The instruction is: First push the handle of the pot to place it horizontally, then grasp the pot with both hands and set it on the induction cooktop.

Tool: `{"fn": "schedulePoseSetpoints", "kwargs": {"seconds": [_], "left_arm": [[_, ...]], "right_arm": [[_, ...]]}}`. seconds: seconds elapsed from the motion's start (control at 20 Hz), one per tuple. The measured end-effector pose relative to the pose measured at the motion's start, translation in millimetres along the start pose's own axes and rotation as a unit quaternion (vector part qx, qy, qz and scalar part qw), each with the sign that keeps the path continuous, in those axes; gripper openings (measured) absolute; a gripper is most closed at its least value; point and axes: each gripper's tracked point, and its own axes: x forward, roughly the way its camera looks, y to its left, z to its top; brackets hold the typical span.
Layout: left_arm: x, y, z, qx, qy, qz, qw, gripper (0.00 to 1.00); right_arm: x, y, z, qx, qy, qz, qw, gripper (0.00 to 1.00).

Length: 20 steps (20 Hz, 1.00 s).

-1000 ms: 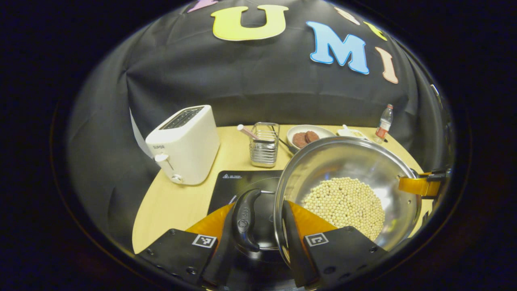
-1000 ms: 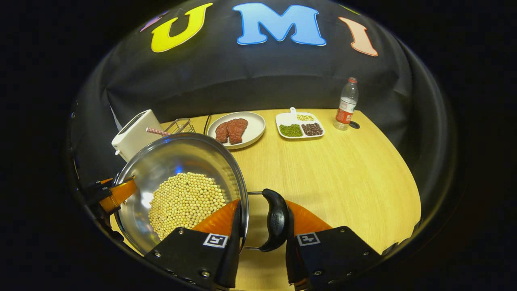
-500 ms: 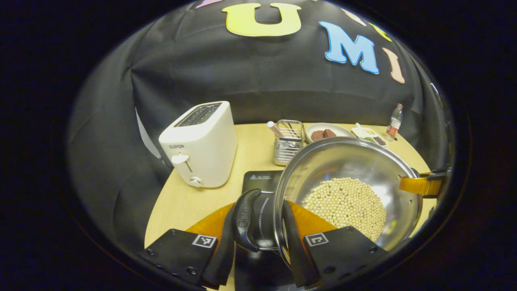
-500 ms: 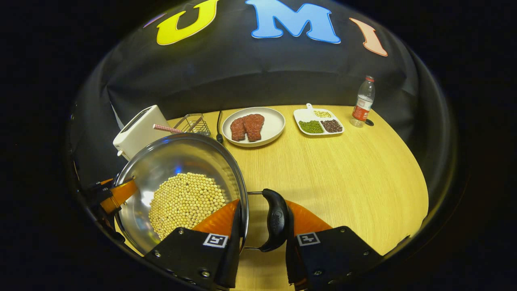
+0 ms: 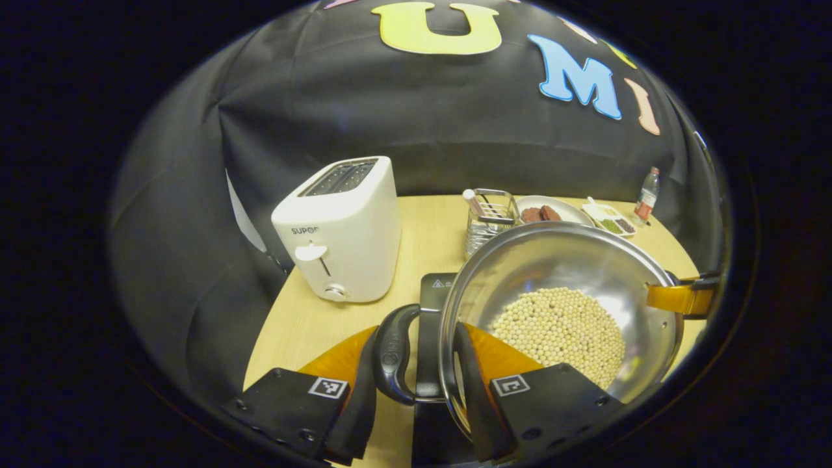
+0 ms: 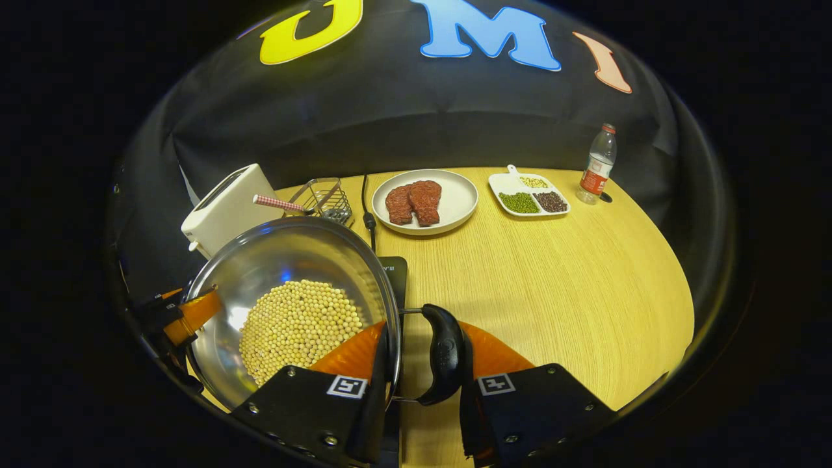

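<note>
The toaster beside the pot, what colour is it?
White; the toaster shows best in the left gripper view.

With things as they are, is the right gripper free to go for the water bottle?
Probably not yet. The right gripper is shut on the pot, sharing its load with the left gripper. The table toward the water bottle lies open, though.

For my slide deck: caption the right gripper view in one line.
Right gripper grips the handle of a steel pot of soybeans above the induction cooktop.
</note>
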Motion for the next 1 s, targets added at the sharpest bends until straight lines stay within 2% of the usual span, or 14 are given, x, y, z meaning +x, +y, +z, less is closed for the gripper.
{"fn": "schedulePoseSetpoints", "kwargs": {"seconds": [0.05, 0.1, 0.15, 0.25, 0.3, 0.35, 0.4, 0.5, 0.55, 0.65, 0.8, 1.0], "left_arm": [[1.5, 2.0, -2.0, -0.002, -0.001, -0.001, 1.0, 0.68], [2.5, 1.3, -3.1, -0.004, 0.0, -0.002, 1.0, 0.64], [2.2, 2.3, -3.5, -0.005, 0.0, -0.002, 1.0, 0.64], [3.7, 4.3, -4.6, -0.007, -0.002, 0.001, 1.0, 0.69], [3.6, 5.2, -3.8, -0.009, -0.006, 0.004, 1.0, 0.67], [3.1, 5.9, -3.3, -0.011, -0.007, 0.006, 1.0, 0.72], [2.3, 6.3, -2.1, -0.015, -0.012, 0.01, 1.0, 0.7], [1.0, 2.8, 2.9, -0.025, -0.026, 0.014, 0.999, 0.85], [-0.6, 1.9, 5.6, -0.029, -0.032, 0.018, 0.999, 0.94], [-5.6, 5.3, 13.3, -0.033, -0.05, 0.036, 0.998, 0.98], [-27.0, 4.9, 35.9, -0.033, -0.092, 0.052, 0.994, 0.98], [-72.7, -29.1, 75.6, -0.036, -0.152, 0.048, 0.987, 0.98]], "right_arm": [[0.6, 1.2, 0.0, 0.0, 0.0, -0.001, 1.0, 0.47], [0.1, 1.9, 0.9, 0.0, -0.001, -0.001, 1.0, 0.41], [1.1, 2.6, 0.0, 0.0, -0.002, 0.0, 1.0, 0.47], [1.7, 3.7, 0.0, 0.002, -0.003, 0.002, 1.0, 0.47], [1.1, 3.9, 0.2, 0.001, -0.005, 0.003, 1.0, 0.42], [2.7, 3.8, 0.3, 0.0, -0.007, 0.003, 1.0, 0.51], [2.2, 4.9, 1.8, 0.0, -0.008, 0.006, 1.0, 0.52], [-2.6, 11.3, 11.0, 0.001, -0.031, 0.02, 0.999, 0.59], [-6.0, 11.4, 16.0, -0.006, -0.044, 0.022, 0.999, 0.71], [-14.5, 3.9, 23.5, -0.031, -0.064, 0.014, 0.997, 0.97], [-31.2, -12.1, 34.5, -0.05, -0.09, 0.011, 0.995, 0.97], [-69.0, -44.8, 54.0, -0.052, -0.141, 0.016, 0.989, 0.97]]}}
